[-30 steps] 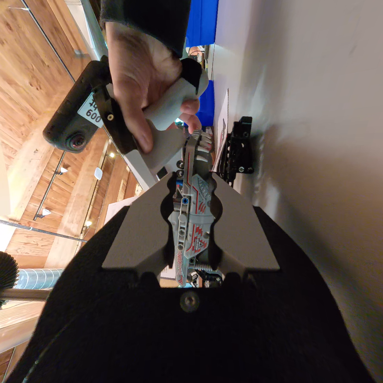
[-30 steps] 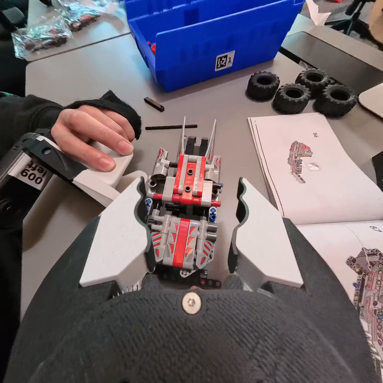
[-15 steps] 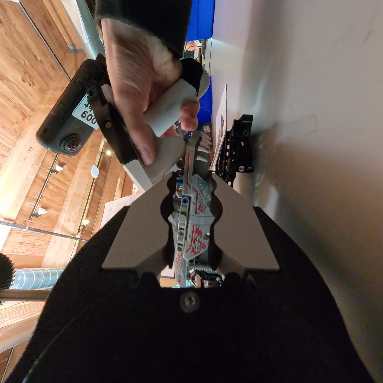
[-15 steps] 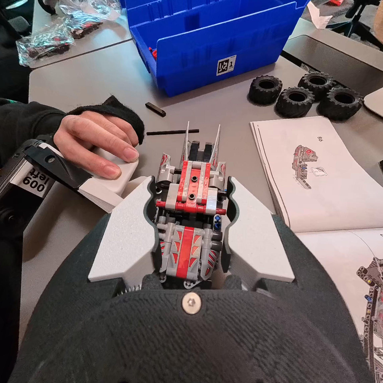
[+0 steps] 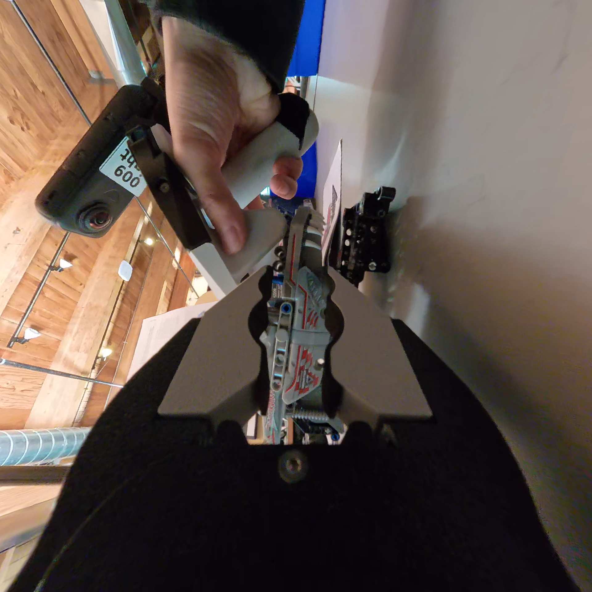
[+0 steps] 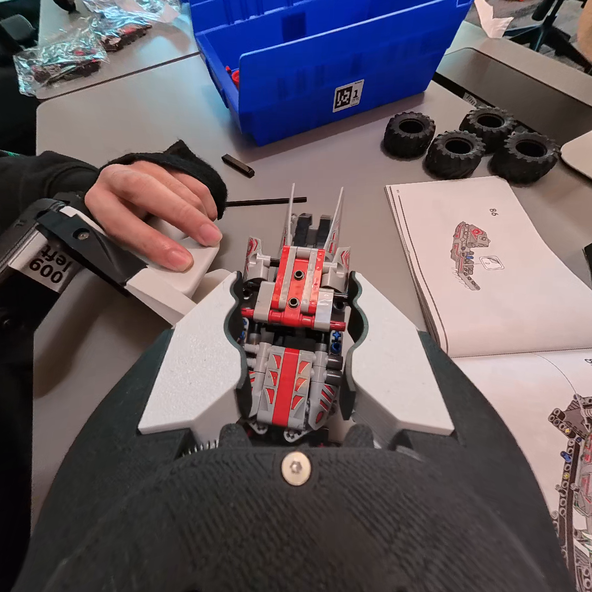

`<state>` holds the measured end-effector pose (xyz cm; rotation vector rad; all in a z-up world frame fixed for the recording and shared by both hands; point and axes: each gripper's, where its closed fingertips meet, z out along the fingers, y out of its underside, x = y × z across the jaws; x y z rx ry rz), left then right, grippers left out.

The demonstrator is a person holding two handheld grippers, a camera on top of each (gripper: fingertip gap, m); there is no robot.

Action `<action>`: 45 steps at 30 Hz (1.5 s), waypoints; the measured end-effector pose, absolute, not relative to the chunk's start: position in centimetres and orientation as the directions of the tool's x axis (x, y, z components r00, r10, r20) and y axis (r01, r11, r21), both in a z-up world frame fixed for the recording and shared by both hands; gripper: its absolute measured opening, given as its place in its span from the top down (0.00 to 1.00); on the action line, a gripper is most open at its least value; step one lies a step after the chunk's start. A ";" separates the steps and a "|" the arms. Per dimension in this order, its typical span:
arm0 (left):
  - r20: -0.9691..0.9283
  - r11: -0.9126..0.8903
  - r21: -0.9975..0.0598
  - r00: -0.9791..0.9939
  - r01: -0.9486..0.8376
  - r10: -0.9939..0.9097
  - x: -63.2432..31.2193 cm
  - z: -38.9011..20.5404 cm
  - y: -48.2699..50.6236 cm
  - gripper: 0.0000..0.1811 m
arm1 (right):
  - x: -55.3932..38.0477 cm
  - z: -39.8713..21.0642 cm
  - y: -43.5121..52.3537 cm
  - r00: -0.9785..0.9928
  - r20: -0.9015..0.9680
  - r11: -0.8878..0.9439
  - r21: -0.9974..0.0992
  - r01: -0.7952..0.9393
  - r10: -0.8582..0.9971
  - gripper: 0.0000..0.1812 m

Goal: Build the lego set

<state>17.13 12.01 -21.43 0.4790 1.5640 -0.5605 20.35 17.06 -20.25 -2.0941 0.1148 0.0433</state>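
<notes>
A grey and red Lego vehicle body (image 6: 296, 323) stands on the grey table (image 6: 134, 121). My right gripper (image 6: 294, 288) is shut on its two sides, seen from above. My left gripper (image 5: 296, 278) is shut on the same model (image 5: 296, 339) from the side, with the table turned vertical in that view. The left gripper's body and the hand holding it (image 6: 150, 205) show at the left of the right wrist view. The right gripper and its hand (image 5: 211, 105) show above in the left wrist view.
A blue bin (image 6: 320, 61) stands at the back. Several black tyres (image 6: 455, 153) lie at the right, an open instruction booklet (image 6: 480, 262) beside the model. A black axle (image 6: 266, 201) and a short black piece (image 6: 238, 165) lie behind it. A black Lego frame (image 5: 365, 237) rests on the table. Tip to tip, the grippers are about 5 centimeters apart.
My right gripper has closed from open onto the sides of the model. The left gripper keeps its hold; the right hand has shifted slightly in its view.
</notes>
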 end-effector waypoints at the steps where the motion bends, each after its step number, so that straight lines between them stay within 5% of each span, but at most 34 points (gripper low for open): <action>1: -0.997 0.791 -0.074 -0.075 0.608 -0.035 17.1 -21.4 12.2 0.84 | 20.5 -20.3 17.1 0.995 -0.070 -0.499 -0.861 -0.097 -0.072 0.64; 6: -0.969 0.758 -0.247 -0.170 0.604 -0.180 16.6 -20.2 13.0 0.86 | 20.8 -20.3 17.1 0.995 -0.076 -0.493 -0.864 -0.100 -0.070 0.64; 12: -0.594 0.450 -0.804 -0.563 0.389 -0.574 17.2 -16.9 16.7 0.83 | 21.0 -20.2 17.1 0.995 -0.086 -0.484 -0.869 -0.104 -0.059 0.64; 14: -0.434 0.415 -0.887 -0.669 0.201 -0.603 18.5 -18.2 18.1 0.85 | 20.9 -20.2 17.1 0.995 -0.081 -0.483 -0.870 -0.096 -0.053 0.64; 19: -0.155 0.358 -0.932 -0.836 -0.051 -0.526 18.6 -19.8 17.6 0.95 | 21.0 -20.2 17.1 0.996 -0.076 -0.476 -0.875 -0.088 -0.044 0.65; 29: 0.034 0.281 -0.943 -0.894 -0.177 -0.447 18.6 -19.9 17.1 0.96 | 20.9 -20.2 17.1 0.998 -0.054 -0.470 -0.881 -0.053 -0.011 0.64; 45: 0.042 0.354 -0.913 -0.910 -0.202 -0.412 19.0 -20.0 17.1 0.96 | 21.2 -20.4 16.9 1.000 -0.017 -0.521 -0.853 -0.010 0.009 0.64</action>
